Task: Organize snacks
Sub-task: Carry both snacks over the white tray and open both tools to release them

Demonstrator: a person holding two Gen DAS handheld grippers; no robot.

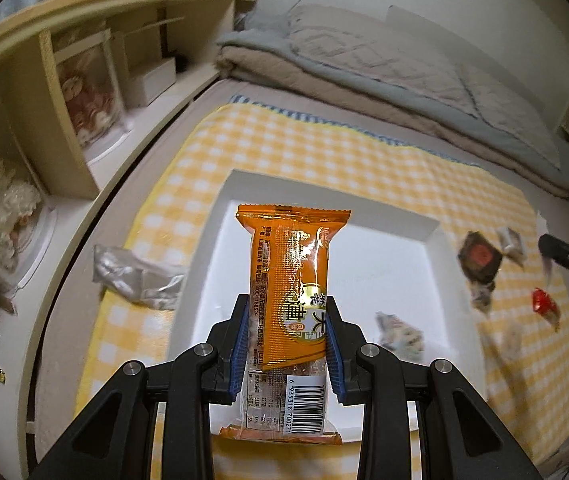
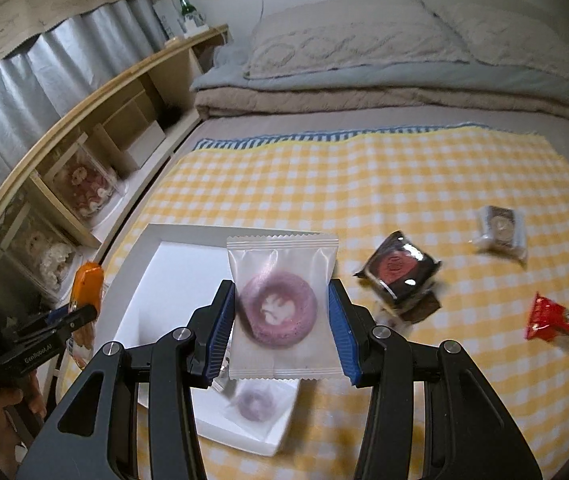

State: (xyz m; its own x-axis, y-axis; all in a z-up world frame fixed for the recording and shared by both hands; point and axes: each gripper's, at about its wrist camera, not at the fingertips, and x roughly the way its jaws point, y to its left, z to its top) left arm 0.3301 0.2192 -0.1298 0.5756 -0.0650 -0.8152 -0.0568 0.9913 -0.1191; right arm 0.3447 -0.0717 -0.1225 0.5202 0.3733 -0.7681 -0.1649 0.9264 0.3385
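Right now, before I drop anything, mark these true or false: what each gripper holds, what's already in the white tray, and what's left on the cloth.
1. The left gripper holds an orange snack packet. True.
2. The right gripper is empty. False: it holds a clear packet with a purple ring pastry.
3. The white tray already contains a purple ring packet. True.
4. No snacks remain on the checked cloth. False: a red packet and a dark packet lie there.

Both the left gripper (image 1: pixel 289 344) and the right gripper (image 2: pixel 282 322) have matte black angular linkage arms with triangular cut-outs, round silver pivot screws and ribbed blue pads. White "GenRobot.AI" lettering marks the left gripper's side.
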